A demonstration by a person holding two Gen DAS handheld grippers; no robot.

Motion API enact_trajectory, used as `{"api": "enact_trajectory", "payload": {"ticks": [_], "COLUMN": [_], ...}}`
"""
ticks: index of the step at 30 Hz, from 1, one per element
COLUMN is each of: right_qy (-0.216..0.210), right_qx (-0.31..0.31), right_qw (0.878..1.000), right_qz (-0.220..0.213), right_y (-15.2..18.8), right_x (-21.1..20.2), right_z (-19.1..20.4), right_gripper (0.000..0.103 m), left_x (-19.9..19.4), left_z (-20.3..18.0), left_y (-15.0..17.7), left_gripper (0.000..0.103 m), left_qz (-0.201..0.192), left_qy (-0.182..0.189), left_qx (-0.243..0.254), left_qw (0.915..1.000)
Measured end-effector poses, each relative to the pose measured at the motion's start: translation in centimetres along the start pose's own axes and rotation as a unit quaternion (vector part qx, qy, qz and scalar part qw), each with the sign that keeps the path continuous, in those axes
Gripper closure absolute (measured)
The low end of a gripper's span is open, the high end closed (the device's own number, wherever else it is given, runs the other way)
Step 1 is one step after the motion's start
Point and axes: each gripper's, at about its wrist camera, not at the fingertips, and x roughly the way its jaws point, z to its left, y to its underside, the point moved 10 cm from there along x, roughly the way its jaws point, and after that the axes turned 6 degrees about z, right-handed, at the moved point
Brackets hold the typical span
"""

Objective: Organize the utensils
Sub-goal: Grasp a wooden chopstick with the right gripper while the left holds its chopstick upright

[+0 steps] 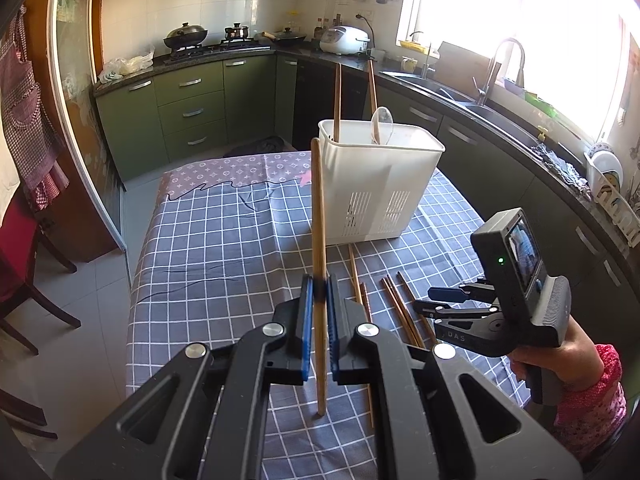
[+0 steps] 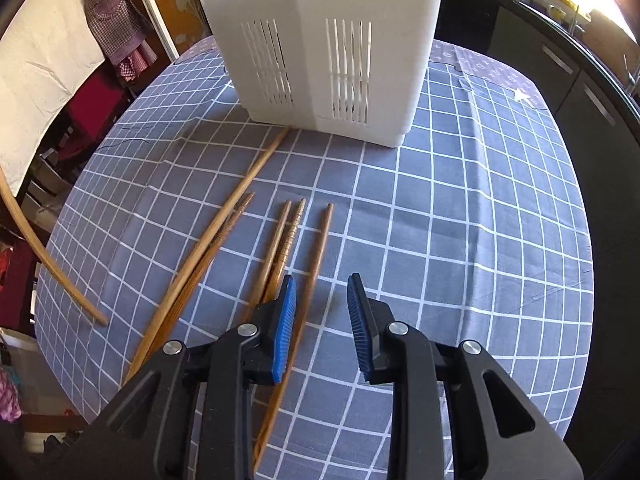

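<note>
My left gripper [image 1: 319, 284] is shut on a long wooden chopstick [image 1: 319, 216], held nearly upright above the checked tablecloth, in front of the white utensil holder [image 1: 380, 184]. The holder has two chopsticks [image 1: 337, 100] and a pale spoon [image 1: 381, 122] in it. My right gripper [image 2: 322, 298] is open and empty, low over several loose chopsticks [image 2: 288, 236] lying on the cloth; one long chopstick [image 2: 236, 204] reaches the holder's base [image 2: 324, 60]. The held chopstick also shows at the left of the right wrist view [image 2: 44, 260]. The right gripper also shows in the left wrist view [image 1: 432, 300].
The table [image 1: 208, 240] has a grey-blue checked cloth. Green kitchen cabinets [image 1: 188, 108], a stove with pots [image 1: 186, 36] and a sink counter [image 1: 460, 92] stand behind and to the right. A dark wooden chair [image 1: 24, 280] is at the left.
</note>
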Motion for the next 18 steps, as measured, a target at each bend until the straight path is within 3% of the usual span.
{"api": "enact_trajectory", "payload": {"ticks": [5, 6, 7, 10, 14, 18], "right_qy": [0.009, 0.008, 0.005, -0.013, -0.032, -0.047], "right_qx": [-0.004, -0.006, -0.006, 0.007, 0.02, 0.03], "right_qw": [1.0, 1.0, 1.0, 1.0, 0.998, 0.992], "right_qz": [-0.001, -0.002, -0.002, -0.006, -0.042, -0.111], "right_y": [0.0, -0.1, -0.2, -0.3, -0.5, -1.3], "right_x": [0.3, 0.4, 0.4, 0.2, -2.3, -7.5], "right_z": [0.0, 0.0, 0.0, -0.4, -0.8, -1.4], "right_gripper": [0.079, 0.081, 0.093, 0.096, 0.097, 0.097], "left_x": [0.0, 0.0, -0.1, -0.1, -0.1, -0.2], "left_z": [-0.1, -0.1, -0.1, -0.1, -0.2, -0.4], "left_y": [0.0, 0.0, 0.0, 0.0, 0.0, 0.0], "left_gripper": [0.096, 0.096, 0.096, 0.096, 0.096, 0.096], "left_qz": [0.0, 0.0, 0.0, 0.0, 0.001, 0.001], "left_qy": [0.001, 0.001, 0.001, 0.001, 0.001, 0.002], "left_qx": [0.002, 0.002, 0.002, 0.001, 0.001, 0.003], "left_qw": [1.0, 1.0, 1.0, 1.0, 1.0, 1.0]}}
